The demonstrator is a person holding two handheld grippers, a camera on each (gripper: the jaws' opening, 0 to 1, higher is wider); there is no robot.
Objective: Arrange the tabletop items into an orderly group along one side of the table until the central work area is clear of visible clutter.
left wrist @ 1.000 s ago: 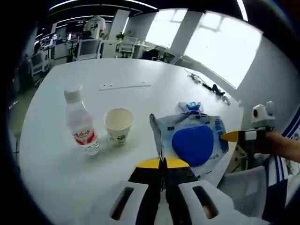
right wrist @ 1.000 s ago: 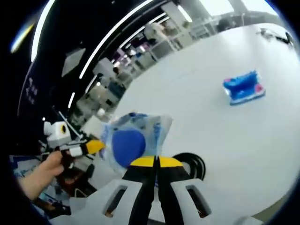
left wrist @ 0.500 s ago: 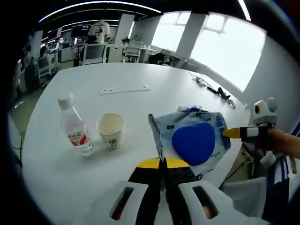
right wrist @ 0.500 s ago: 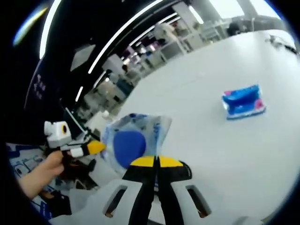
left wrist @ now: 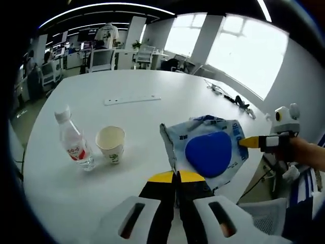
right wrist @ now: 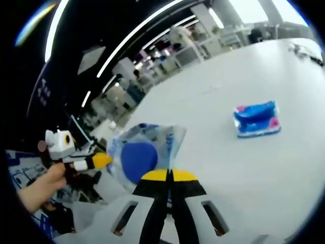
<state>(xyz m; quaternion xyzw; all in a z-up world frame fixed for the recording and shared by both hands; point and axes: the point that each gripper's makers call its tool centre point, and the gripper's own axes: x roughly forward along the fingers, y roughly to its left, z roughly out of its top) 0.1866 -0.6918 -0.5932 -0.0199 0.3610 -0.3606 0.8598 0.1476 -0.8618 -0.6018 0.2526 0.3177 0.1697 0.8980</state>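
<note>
Both grippers pinch the same item: a pale blue plastic pouch (left wrist: 208,152) with a large dark blue patch on its face, held up above the near edge of the white table (left wrist: 152,81). In the left gripper view, the left gripper (left wrist: 176,176) has its yellow-tipped jaws pressed together on the pouch's lower edge; the right gripper (left wrist: 245,143) comes in from the right, held in a hand (left wrist: 299,152), its yellow tip meeting the pouch's right edge. In the right gripper view, the right gripper (right wrist: 168,175) is likewise closed on the bottom of the pouch (right wrist: 142,155), and the left gripper (right wrist: 104,160) reaches in from the left, touching the pouch's side, gripped by a hand (right wrist: 45,180). On the table, left gripper view: a clear water bottle (left wrist: 72,140) with a white cap and red label stands upright, a paper cup (left wrist: 110,143) just beside it to the right, standing open. Farther back lies a flat white strip (left wrist: 132,99). Right gripper view: a blue packet (right wrist: 256,119) with pink marks lies alone on the tabletop, well apart from the pouch. Office desks and windows lie behind.
</note>
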